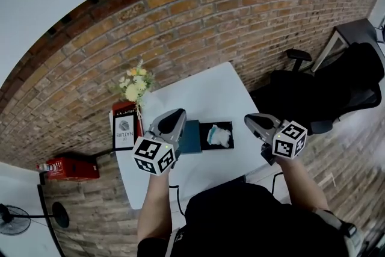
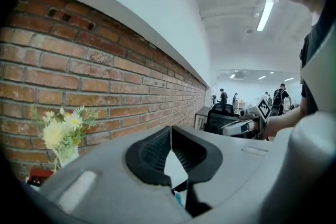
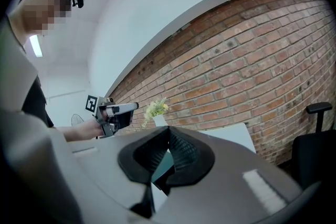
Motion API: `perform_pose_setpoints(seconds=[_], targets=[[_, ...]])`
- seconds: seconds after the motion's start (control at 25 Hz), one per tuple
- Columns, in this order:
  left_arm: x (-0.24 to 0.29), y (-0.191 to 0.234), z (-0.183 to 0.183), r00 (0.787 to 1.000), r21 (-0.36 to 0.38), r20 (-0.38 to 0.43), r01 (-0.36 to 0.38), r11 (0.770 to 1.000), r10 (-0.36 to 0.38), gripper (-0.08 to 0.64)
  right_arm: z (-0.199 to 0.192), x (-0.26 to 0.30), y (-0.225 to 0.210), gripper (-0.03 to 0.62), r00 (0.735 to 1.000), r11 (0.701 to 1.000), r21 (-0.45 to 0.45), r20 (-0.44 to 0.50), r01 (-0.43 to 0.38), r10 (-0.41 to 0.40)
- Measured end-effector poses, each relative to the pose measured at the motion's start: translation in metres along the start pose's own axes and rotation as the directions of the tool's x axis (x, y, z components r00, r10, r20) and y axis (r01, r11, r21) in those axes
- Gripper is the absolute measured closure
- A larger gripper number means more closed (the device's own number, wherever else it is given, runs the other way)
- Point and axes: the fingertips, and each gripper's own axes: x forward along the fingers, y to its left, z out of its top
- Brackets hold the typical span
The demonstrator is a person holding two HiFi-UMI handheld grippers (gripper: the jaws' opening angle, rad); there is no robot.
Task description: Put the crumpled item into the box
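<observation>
A white crumpled item (image 1: 219,136) lies inside a black open box (image 1: 226,127) in the middle of the white table (image 1: 210,93). The box's teal lid (image 1: 192,136) lies to its left. My left gripper (image 1: 178,112) hovers over the table just left of the lid. In the left gripper view its jaw tips (image 2: 171,129) meet with nothing between them. My right gripper (image 1: 248,119) hangs to the right of the box, apart from it. Its jaws (image 3: 169,129) are also shut and empty. Each gripper shows in the other's view, the left gripper (image 3: 113,113) and the right gripper (image 2: 247,123).
A vase of pale flowers (image 1: 136,88) and a red-and-white book (image 1: 124,129) stand at the table's left edge. A black office chair (image 1: 325,93) is at the right, a red case (image 1: 69,168) and a fan (image 1: 12,216) on the floor at the left.
</observation>
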Motion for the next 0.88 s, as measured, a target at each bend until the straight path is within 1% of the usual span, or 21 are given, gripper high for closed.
perform_pose_setpoints(seconds=[0.04,0.12,0.24,0.32,0.36,0.48,0.6,0.68,0.76,0.88], targets=[[-0.003,-0.001,0.004,1.000,0.008,0.012,-0.001,1.000,0.001,0.551,0.003,0.000,0.004,0.592,1.000,1.000,-0.004,0.009,-0.005,0.005],[-0.009,-0.001,0.009,0.999,-0.005,0.033,0.000,1.000,0.000,0.551,0.008,0.001,0.013,0.592,0.999,1.000,-0.021,0.027,-0.020,0.020],[-0.015,0.000,0.014,0.998,-0.076,0.067,0.004,0.997,0.001,0.551,0.016,0.002,0.028,0.592,0.998,0.996,-0.080,0.041,-0.041,0.044],[-0.020,0.003,0.019,0.995,-0.128,0.103,0.008,0.992,0.005,0.551,0.022,0.002,0.037,0.594,0.997,0.991,-0.121,0.047,-0.051,0.057],[-0.023,0.003,0.022,0.992,-0.141,0.123,0.006,0.990,0.011,0.551,0.026,0.002,0.041,0.594,0.996,0.989,-0.136,0.054,-0.056,0.064],[-0.031,0.004,0.033,0.983,-0.129,0.179,-0.019,0.991,0.042,0.551,0.038,-0.001,0.049,0.594,0.992,0.985,-0.157,0.090,-0.071,0.086],[-0.034,0.001,0.042,0.977,-0.106,0.208,-0.034,0.994,0.055,0.551,0.042,-0.001,0.050,0.594,0.990,0.985,-0.158,0.109,-0.073,0.090],[-0.033,-0.002,0.046,0.975,-0.102,0.218,-0.025,0.994,0.047,0.551,0.041,0.000,0.050,0.594,0.990,0.984,-0.163,0.105,-0.072,0.090],[-0.030,-0.006,0.048,0.975,-0.097,0.219,0.000,0.995,0.022,0.552,0.040,0.002,0.049,0.594,0.991,0.983,-0.167,0.102,-0.075,0.092],[-0.021,-0.012,0.040,0.981,-0.090,0.190,0.040,0.995,-0.022,0.552,0.041,0.002,0.047,0.594,0.990,0.983,-0.166,0.104,-0.078,0.096]])
